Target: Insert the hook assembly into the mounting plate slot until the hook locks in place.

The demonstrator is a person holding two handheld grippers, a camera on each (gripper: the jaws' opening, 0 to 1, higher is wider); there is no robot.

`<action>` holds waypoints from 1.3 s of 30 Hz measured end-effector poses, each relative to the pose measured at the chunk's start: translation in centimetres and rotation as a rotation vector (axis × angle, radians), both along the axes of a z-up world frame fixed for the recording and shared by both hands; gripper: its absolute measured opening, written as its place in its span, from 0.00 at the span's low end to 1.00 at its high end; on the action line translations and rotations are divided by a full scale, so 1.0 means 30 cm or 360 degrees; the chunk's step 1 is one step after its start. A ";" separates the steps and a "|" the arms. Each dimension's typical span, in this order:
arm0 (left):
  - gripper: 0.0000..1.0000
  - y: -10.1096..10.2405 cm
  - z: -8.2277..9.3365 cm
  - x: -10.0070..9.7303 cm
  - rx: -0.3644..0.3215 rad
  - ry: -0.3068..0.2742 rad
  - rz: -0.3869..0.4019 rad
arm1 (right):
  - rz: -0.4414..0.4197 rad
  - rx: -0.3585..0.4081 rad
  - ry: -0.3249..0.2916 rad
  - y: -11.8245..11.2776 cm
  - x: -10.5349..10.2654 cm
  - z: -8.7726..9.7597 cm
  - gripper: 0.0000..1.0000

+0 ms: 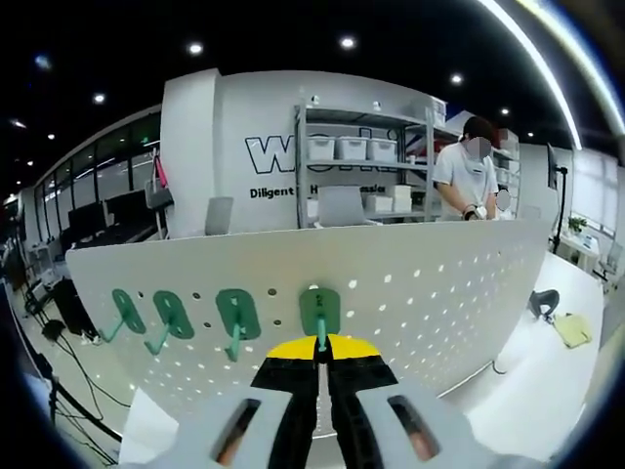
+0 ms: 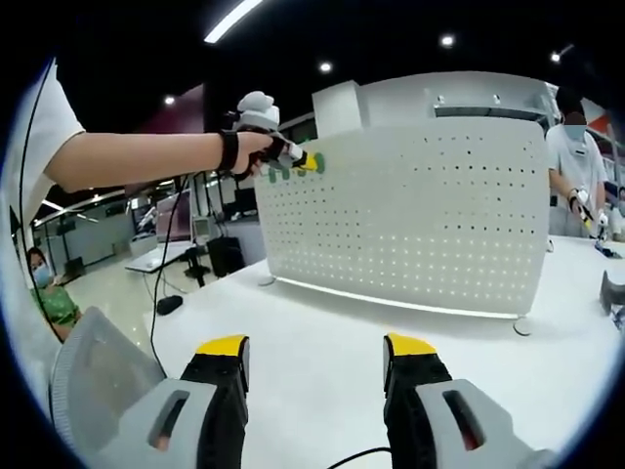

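Note:
A white perforated mounting plate (image 1: 439, 293) stands upright on the table. Three green hooks (image 1: 171, 315) hang on its left part. A fourth green hook (image 1: 319, 311) sits against the plate at the middle. My left gripper (image 1: 322, 350) is shut on that hook's stem, its yellow-tipped jaws close together. In the right gripper view the same plate (image 2: 420, 215) is seen from further off. There the left gripper (image 2: 293, 156), held by a person's hand, presses against the plate's upper left corner. My right gripper (image 2: 314, 354) hovers open over the white table (image 2: 322, 322), holding nothing.
A person (image 1: 471, 176) stands at grey shelving (image 1: 361, 166) with white bins behind the plate. A yellow item (image 1: 573, 329) and a black object (image 1: 543, 301) lie on the table to the right. Another person (image 2: 576, 166) stands at the right edge.

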State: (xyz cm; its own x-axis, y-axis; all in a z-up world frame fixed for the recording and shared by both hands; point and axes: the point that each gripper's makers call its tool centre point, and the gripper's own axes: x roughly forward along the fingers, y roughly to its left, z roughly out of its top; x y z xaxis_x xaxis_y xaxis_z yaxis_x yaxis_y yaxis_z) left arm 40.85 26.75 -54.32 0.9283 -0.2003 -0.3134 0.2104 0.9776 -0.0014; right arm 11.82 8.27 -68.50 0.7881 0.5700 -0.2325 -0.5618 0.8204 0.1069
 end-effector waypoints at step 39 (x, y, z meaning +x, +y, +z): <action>0.03 0.005 0.019 0.040 0.0098 -0.0029 0.0011 | 0.0020 -0.0008 0.0026 0.007 -0.004 -0.016 0.55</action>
